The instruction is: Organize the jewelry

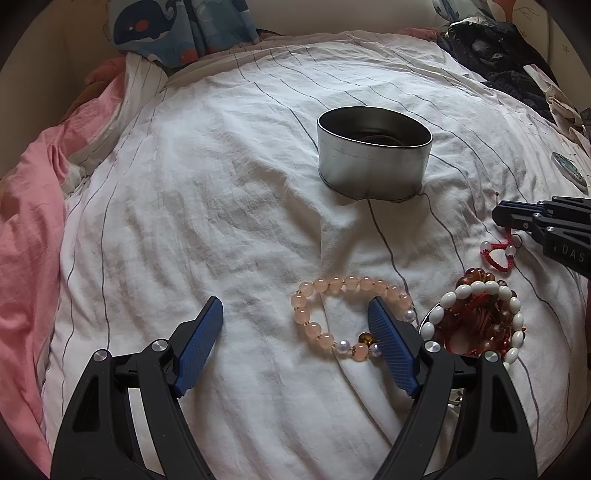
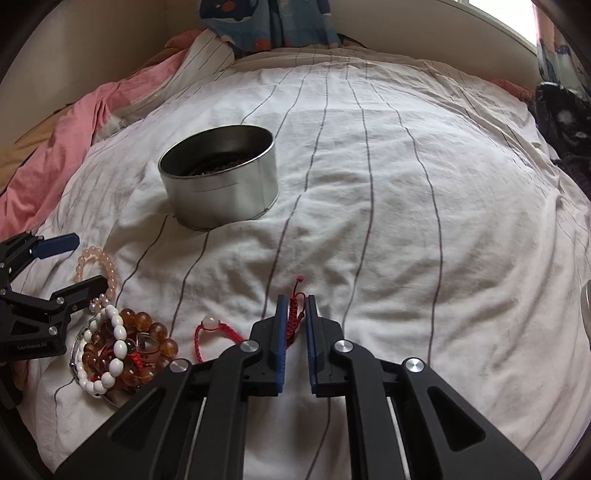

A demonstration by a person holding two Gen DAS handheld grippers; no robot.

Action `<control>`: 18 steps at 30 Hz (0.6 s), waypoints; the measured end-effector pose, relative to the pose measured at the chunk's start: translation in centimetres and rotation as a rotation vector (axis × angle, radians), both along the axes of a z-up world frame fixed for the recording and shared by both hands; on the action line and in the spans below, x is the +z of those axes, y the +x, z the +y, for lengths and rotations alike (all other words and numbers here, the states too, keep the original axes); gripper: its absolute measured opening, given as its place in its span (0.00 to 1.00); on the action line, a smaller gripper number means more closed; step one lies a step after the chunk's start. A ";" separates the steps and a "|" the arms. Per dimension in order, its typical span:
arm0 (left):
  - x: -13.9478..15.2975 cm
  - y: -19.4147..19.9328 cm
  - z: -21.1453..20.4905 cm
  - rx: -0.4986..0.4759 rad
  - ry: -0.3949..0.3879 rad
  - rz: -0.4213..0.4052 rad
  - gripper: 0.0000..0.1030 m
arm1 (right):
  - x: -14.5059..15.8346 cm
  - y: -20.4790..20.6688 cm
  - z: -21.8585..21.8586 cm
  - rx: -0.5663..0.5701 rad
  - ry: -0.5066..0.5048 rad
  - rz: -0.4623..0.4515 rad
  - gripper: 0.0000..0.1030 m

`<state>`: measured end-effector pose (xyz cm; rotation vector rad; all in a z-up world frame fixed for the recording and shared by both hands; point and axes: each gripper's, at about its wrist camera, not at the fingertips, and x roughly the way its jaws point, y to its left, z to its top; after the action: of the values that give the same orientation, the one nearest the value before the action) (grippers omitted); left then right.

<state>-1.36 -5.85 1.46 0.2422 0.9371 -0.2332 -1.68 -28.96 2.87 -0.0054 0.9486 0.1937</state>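
A round metal tin stands open on the white striped bedsheet, with dark beads inside; it also shows in the right wrist view. A pink bead bracelet lies on the sheet, and my left gripper is open with its right finger inside the bracelet's loop. A pile of white and amber bead bracelets lies to the right, seen also in the right wrist view. My right gripper is nearly shut on the knotted cord of a red string bracelet.
A pink blanket is bunched along the left. A whale-print cloth lies at the head of the bed. Dark clothes are heaped at the far right. A small round lid lies at the right edge.
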 end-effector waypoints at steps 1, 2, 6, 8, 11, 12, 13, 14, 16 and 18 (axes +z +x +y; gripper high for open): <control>0.0 0.0 0.0 0.000 -0.001 0.000 0.75 | 0.2 -0.1 -0.7 -0.010 0.044 0.001 0.10; 0.1 0.0 0.0 0.001 -0.002 0.000 0.75 | 0.4 -0.2 -1.2 -0.017 0.093 0.005 0.18; 0.1 0.0 0.0 0.004 -0.002 0.001 0.75 | 0.7 -0.5 -1.4 0.004 0.212 0.008 0.63; 0.1 0.0 0.1 0.004 -0.002 0.000 0.75 | 0.3 -0.4 -0.6 0.021 0.184 0.030 0.63; 0.0 0.0 0.1 0.006 -0.003 0.001 0.75 | -0.5 -0.4 0.7 0.038 0.099 0.040 0.63; 0.0 0.0 0.1 0.006 -0.004 0.001 0.75 | -0.5 -0.6 1.1 0.049 0.061 0.035 0.60; 0.0 0.0 0.1 0.007 -0.007 0.002 0.75 | -0.5 -0.7 1.5 0.057 0.027 0.026 0.53; 0.0 0.0 0.3 0.009 -0.012 0.004 0.75 | -0.5 -0.8 1.5 0.059 0.014 0.021 0.33; 0.1 0.1 0.5 0.022 -0.020 0.000 0.74 | -0.3 -0.8 1.2 0.057 0.034 0.015 0.17; 0.2 0.1 0.9 0.030 -0.039 -0.001 0.74 | 0.1 -0.8 0.6 0.041 0.044 -0.002 0.08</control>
<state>-1.22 -5.00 1.70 0.1926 0.9338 -0.2233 -2.48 -28.31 2.99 0.0158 0.9422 0.2520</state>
